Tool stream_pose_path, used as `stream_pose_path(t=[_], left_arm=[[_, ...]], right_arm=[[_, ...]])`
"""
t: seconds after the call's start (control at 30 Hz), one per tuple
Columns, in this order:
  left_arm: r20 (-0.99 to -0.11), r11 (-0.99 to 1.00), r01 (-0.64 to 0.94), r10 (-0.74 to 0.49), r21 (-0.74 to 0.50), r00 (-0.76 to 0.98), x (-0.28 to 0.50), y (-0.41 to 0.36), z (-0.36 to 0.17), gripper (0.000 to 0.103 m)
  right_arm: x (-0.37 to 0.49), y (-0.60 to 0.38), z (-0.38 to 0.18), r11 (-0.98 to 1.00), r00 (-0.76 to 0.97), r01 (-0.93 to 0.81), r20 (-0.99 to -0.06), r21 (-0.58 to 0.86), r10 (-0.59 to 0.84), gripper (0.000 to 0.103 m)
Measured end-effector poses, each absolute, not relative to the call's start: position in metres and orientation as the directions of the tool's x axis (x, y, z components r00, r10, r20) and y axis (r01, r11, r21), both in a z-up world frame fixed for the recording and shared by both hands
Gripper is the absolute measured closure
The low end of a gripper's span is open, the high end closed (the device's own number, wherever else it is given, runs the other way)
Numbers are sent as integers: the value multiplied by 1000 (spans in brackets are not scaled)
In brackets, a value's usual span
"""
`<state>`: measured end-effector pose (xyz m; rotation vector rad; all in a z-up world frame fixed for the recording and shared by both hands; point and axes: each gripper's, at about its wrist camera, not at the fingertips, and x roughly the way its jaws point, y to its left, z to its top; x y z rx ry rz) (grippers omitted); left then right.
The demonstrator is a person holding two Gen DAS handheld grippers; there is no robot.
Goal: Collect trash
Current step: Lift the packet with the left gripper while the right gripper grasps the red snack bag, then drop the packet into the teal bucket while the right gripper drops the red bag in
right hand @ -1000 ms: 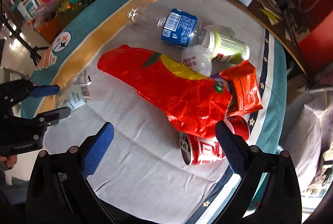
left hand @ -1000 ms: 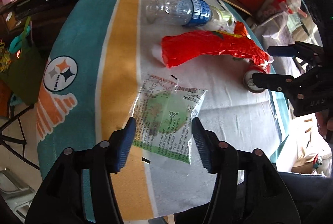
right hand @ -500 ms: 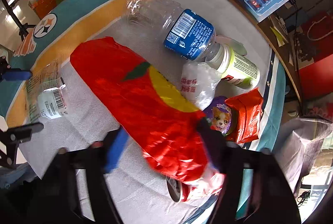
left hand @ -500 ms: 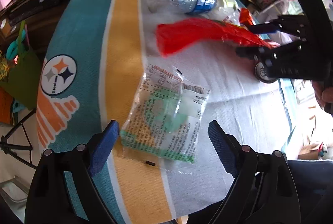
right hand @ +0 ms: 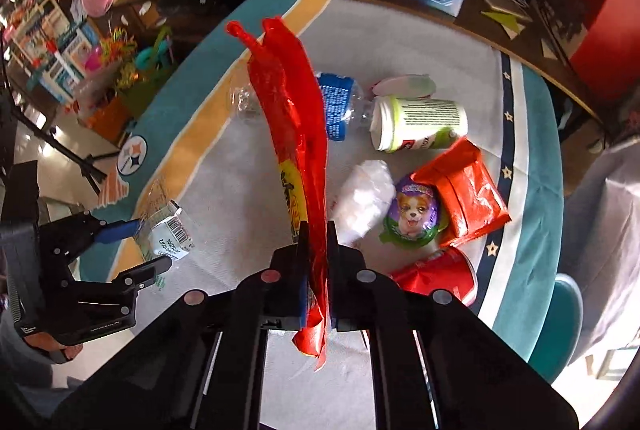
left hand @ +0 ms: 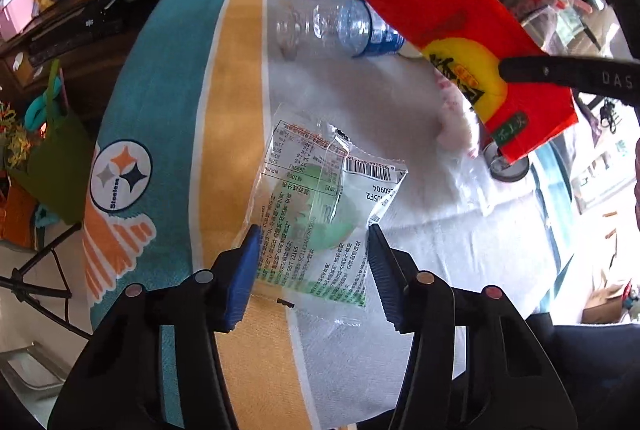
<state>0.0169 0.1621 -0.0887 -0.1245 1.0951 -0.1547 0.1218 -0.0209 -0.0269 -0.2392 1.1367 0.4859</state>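
The right gripper [right hand: 317,242] is clamped flat on a long red snack bag [right hand: 294,118], which stands up off the table between its jaws and hangs clear of the cloth. The left gripper [left hand: 311,266] points down over a clear wrapper with green print [left hand: 320,214]; its jaws are closing with the wrapper's near end between them, but the pads do not look pressed on it yet, and the wrapper lies flat near the table's near edge, across the yellow stripe of the tablecloth [left hand: 160,134]. Farther out, most of the trash lies uncollected: a clear plastic bottle with a blue label [right hand: 336,106] toward the far edge, a white cup with a green rim [right hand: 420,124] on its side beside it, a crumpled white wrapper [right hand: 366,196], a round foil lid with a puppy picture [right hand: 414,210], an orange-red packet [right hand: 466,192] and a red can [right hand: 440,276] toward the right edge. No bin shows, so I judge the collecting barely begun: one piece lifted, one about to be gripped.
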Motion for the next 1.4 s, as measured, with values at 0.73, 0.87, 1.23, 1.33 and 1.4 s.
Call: stream_pose_path(t=[0.73, 0.87, 1.23, 1.33, 1.4], left_arm=[[-787, 911, 342, -382, -231, 485, 64, -1, -3, 49], [-793, 873, 431, -425, -230, 437, 77, -61, -3, 49], [-851, 779, 607, -421, -161, 314, 92, -201, -24, 49], [-865, 767, 621, -411, -159, 287, 96, -227, -32, 49], [-872, 760, 629, -409, -162, 269, 99, -241, -37, 49]], right_arm=[[86, -268, -1, 950, 502, -33, -816, 311, 285, 97], [72, -314, -6, 946, 520, 47, -817, 320, 250, 97], [37, -427, -40, 906, 531, 247, -830, 345, 172, 96], [32, -448, -53, 886, 524, 281, -833, 368, 179, 96], [30, -458, -59, 877, 518, 295, -835, 379, 186, 96]])
